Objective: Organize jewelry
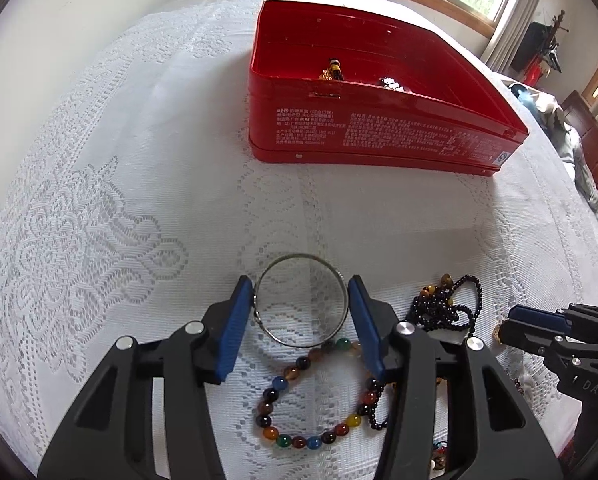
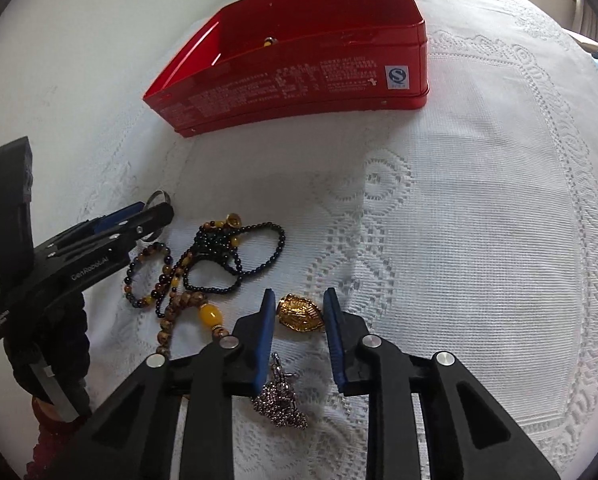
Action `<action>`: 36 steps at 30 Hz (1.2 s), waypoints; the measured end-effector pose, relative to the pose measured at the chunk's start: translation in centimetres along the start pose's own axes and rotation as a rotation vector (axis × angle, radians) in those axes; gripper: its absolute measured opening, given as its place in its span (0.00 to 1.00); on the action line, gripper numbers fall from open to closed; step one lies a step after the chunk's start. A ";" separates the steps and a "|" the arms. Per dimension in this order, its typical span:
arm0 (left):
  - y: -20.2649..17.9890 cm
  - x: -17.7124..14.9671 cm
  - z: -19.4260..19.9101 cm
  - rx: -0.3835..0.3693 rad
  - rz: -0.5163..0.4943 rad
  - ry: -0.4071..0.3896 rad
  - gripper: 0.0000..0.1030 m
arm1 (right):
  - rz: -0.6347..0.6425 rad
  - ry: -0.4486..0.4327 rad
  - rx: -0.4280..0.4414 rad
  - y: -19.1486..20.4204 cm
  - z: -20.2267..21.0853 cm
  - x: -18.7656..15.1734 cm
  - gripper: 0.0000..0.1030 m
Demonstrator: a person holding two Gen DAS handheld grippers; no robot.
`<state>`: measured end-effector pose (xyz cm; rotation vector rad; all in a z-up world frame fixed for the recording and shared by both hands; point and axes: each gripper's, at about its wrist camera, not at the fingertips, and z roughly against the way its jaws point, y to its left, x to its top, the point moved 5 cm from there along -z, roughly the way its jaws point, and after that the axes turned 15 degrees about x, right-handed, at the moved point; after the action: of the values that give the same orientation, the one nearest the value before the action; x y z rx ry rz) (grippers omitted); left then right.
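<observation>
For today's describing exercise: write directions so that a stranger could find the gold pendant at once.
Start at the red tin on the lace cloth, then come towards the jewelry heap in front of it. The gold pendant lies between the right gripper pads, the only solid, ribbed gold oval, not beads.

Your left gripper (image 1: 301, 296) straddles the bangle (image 1: 301, 300), a pad at each side. Behind it, well apart, stands the tin (image 1: 379, 128) (some pieces already lie inside). The bead bracelet (image 1: 319, 396) lies just before the bangle. Your right gripper (image 2: 299, 312) brackets the pendant (image 2: 300, 313); the necklace (image 2: 223, 252) lies to its left.
</observation>
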<state>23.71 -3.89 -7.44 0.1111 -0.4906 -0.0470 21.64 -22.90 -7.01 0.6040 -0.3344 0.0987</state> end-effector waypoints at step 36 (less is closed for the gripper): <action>1.7 -0.6 4.5 -0.009 0.024 -0.084 0.47 | 0.092 -0.051 -0.080 1.0 1.8 0.0 0.22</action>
<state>21.11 -2.63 -3.60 0.0950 -0.5755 -0.0308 20.97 -23.11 -5.08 0.5130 -0.4132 0.1575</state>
